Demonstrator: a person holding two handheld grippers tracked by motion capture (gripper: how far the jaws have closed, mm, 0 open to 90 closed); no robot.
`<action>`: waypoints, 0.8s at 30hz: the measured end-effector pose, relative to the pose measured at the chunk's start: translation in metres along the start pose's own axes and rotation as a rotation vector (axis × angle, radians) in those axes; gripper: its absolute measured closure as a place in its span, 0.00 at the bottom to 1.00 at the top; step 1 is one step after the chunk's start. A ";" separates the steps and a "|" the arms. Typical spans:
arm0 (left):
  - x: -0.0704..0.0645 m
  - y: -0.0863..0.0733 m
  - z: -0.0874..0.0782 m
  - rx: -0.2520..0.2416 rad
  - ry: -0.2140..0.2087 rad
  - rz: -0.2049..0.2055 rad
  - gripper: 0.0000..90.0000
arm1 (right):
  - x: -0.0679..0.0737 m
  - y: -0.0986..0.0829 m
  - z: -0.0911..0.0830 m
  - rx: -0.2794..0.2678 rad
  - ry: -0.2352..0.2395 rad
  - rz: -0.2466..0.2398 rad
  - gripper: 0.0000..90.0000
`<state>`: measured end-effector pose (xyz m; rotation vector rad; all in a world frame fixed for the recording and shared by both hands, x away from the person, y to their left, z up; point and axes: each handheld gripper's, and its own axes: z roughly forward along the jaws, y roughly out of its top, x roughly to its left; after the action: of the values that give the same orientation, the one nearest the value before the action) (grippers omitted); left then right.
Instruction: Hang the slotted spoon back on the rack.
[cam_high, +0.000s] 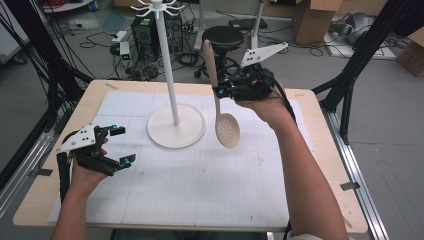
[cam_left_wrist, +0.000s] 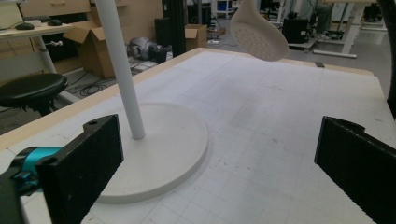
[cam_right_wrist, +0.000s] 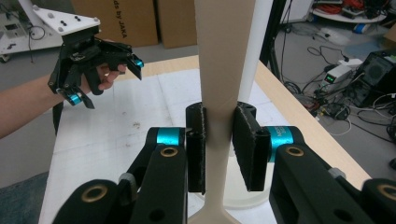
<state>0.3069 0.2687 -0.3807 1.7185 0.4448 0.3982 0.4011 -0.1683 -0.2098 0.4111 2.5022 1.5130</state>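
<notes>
While the slotted spoon (cam_high: 226, 127) hangs bowl-down above the mat, its beige handle runs up through the right gripper (cam_high: 220, 90), whose jaws are closed on the shaft partway along. From the right gripper view the handle (cam_right_wrist: 219, 93) sits pinched squarely between the two black pads, upright, with the white pole just behind it. Spoon is off the table entirely; perforated bowl floats over the gridded mat (cam_high: 200, 175), just to the right of the stand's round base (cam_high: 176, 126) and not touching it.

Stand: white pole (cam_high: 167, 65) rising from the disc base, a ring of hooks (cam_high: 157, 7) at the top. No utensil on any hook that I can see.

Left gripper (cam_high: 118, 145) rests low at the near left of the mat, well apart from spoon and stand, jaws spread wide and holding nothing. Its own view looks along the mat at the base (cam_left_wrist: 177, 140) and pole (cam_left_wrist: 119, 65), with the spoon bowl (cam_left_wrist: 259, 32) overhead at top.

Judgement: pick-up is done, spoon lifted and carried near the stand. Left to do, as it looks: raise the handle end to the hooks and hang it. Whether the handle has a hole for this, cannot tell.
</notes>
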 end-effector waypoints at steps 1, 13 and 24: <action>0.000 0.000 0.000 -0.001 -0.001 0.001 0.02 | -0.001 0.004 0.000 0.007 -0.003 -0.002 0.84; 0.000 0.000 0.001 0.000 -0.007 0.000 0.02 | -0.018 0.038 0.012 0.040 -0.010 -0.019 0.84; 0.001 0.001 -0.002 -0.024 -0.004 -0.004 0.02 | -0.028 0.062 0.031 0.059 -0.019 -0.024 0.84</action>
<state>0.3068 0.2709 -0.3790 1.6952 0.4387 0.3955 0.4451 -0.1241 -0.1685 0.4012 2.5333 1.4225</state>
